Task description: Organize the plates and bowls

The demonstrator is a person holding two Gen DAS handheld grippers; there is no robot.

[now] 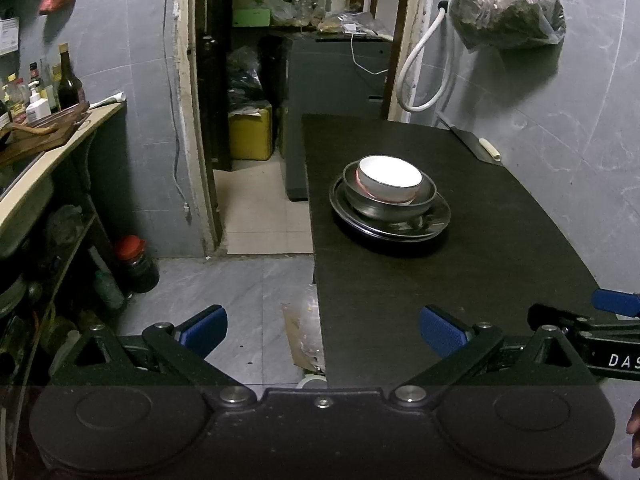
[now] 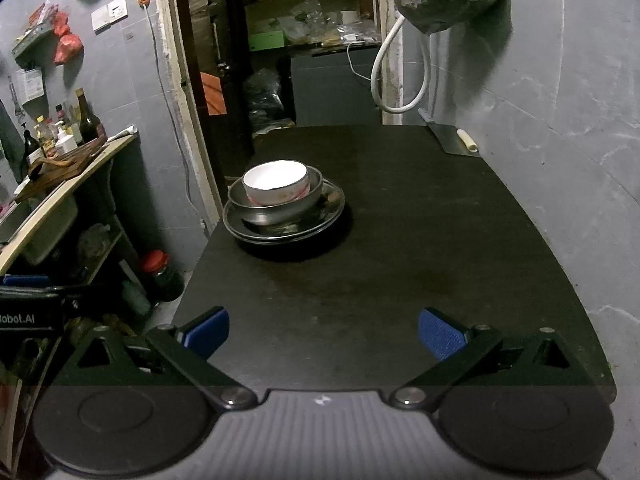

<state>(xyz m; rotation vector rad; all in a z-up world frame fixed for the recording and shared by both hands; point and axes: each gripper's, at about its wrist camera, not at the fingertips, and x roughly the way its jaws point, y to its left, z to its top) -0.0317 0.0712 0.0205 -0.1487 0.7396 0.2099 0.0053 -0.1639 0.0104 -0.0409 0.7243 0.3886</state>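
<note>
A white bowl (image 1: 390, 178) sits inside a steel bowl (image 1: 372, 204), which rests on stacked steel plates (image 1: 424, 224) on the black table (image 1: 460, 280). The same stack shows in the right wrist view: white bowl (image 2: 276, 182), steel bowl (image 2: 280, 210), plates (image 2: 332, 208). My left gripper (image 1: 323, 330) is open and empty, held at the table's near left edge, well short of the stack. My right gripper (image 2: 324, 334) is open and empty over the table's near end. Its side shows at the right of the left wrist view.
A cleaver (image 1: 474, 144) lies at the table's far right by the wall. A counter (image 1: 60, 140) with bottles and a wooden board stands at left. A red-lidded jar (image 1: 134, 264) stands on the floor. A bag (image 1: 508, 4) and a white hose (image 1: 420, 64) hang on the right wall.
</note>
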